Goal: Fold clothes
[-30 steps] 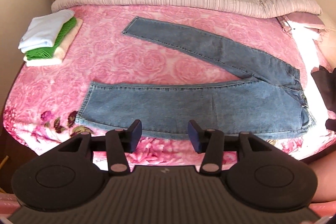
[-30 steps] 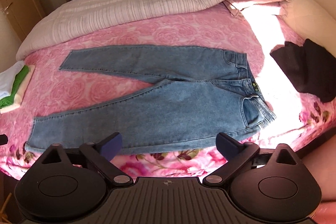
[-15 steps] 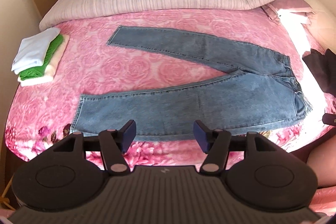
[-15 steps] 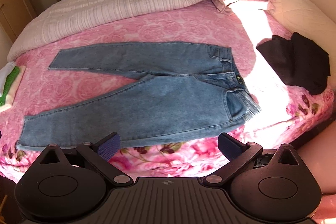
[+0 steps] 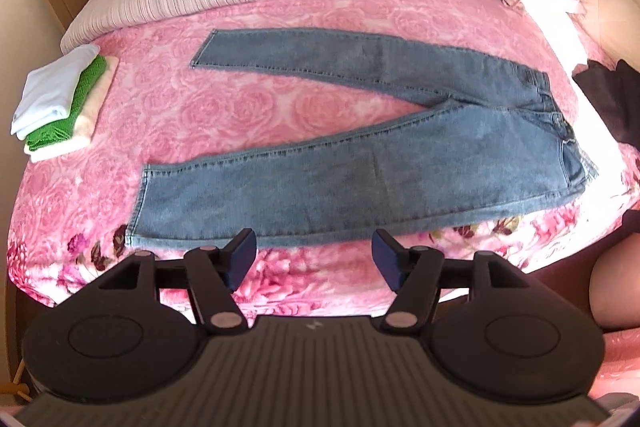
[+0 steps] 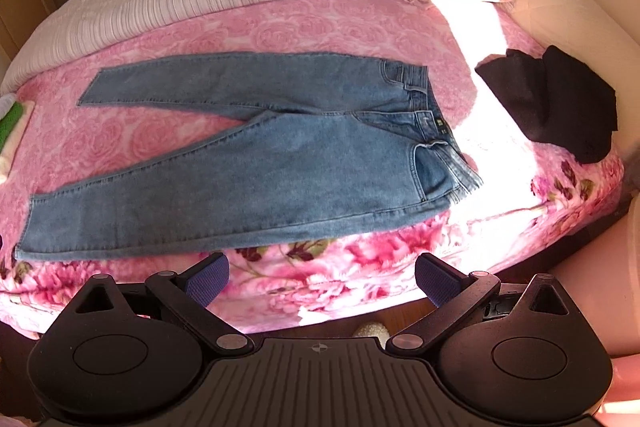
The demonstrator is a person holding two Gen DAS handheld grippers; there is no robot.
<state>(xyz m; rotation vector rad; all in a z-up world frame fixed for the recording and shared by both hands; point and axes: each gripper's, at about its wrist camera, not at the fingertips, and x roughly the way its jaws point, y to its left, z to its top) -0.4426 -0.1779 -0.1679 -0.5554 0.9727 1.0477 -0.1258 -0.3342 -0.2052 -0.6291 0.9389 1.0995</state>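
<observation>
We see the jeans (image 5: 360, 163) flat on the bed (image 5: 248, 107), legs splayed in a V, waistband twd the right edge, nearer leg running along the front edge. Left gripper (image 5: 314, 259) hangs just off that front edge: fingers opening, nothing btwn them. Right gripper (image 6: 322, 281) likewise, fingers spread wide, empty. Folded stack (image 5: 60, 107) at the left edge; black garment (image 6: 560, 107) at the right edge.
</observation>
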